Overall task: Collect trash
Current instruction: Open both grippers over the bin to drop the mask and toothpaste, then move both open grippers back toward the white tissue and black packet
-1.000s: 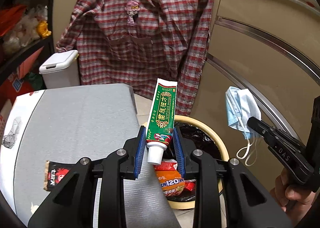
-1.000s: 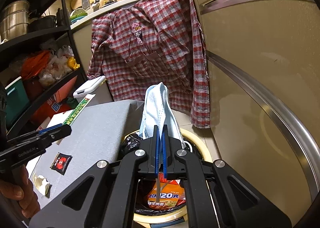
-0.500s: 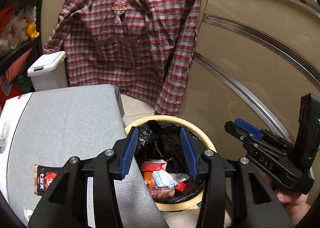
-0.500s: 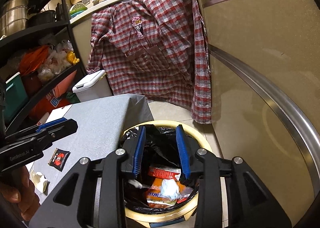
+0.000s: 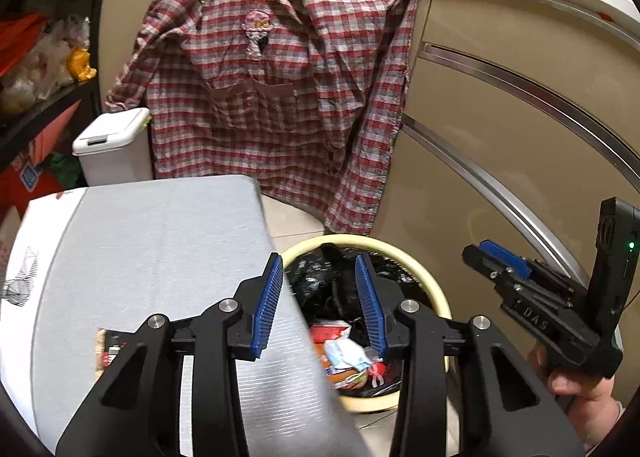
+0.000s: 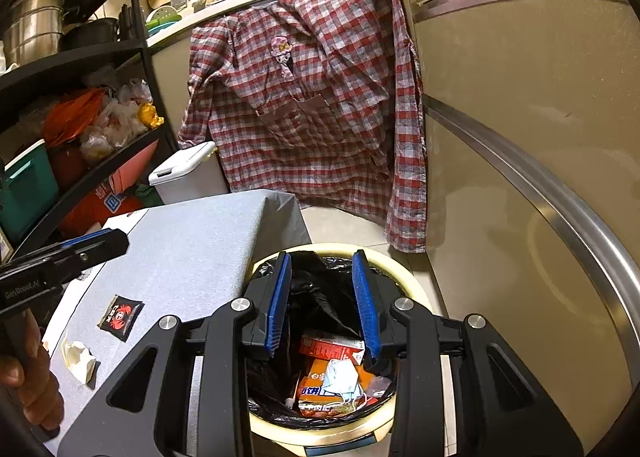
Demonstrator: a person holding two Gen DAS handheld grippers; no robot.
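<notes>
Two tools hang over the round cream trash bin [image 6: 412,277], which stands on the floor just beside the grey desk [image 5: 152,241]. The left tool [image 5: 322,297] has its blue pads spread with nothing between them; its jaws have just been closing a little after they opened. The right tool [image 6: 322,299] also has its pads apart and empty, after opening just now. Inside the black bin liner lie a light blue face mask [image 6: 340,377], a red carton [image 6: 330,347] and an orange snack packet [image 6: 316,391], all touching each other. On the desk remain a small black and red sachet [image 6: 120,315] and, near it, a crumpled white paper [image 6: 78,359]. Behind the bin a red checked shirt [image 5: 280,97] hangs from the counter edge, and a white lidded bin [image 5: 110,145] stands beyond the desk.
</notes>
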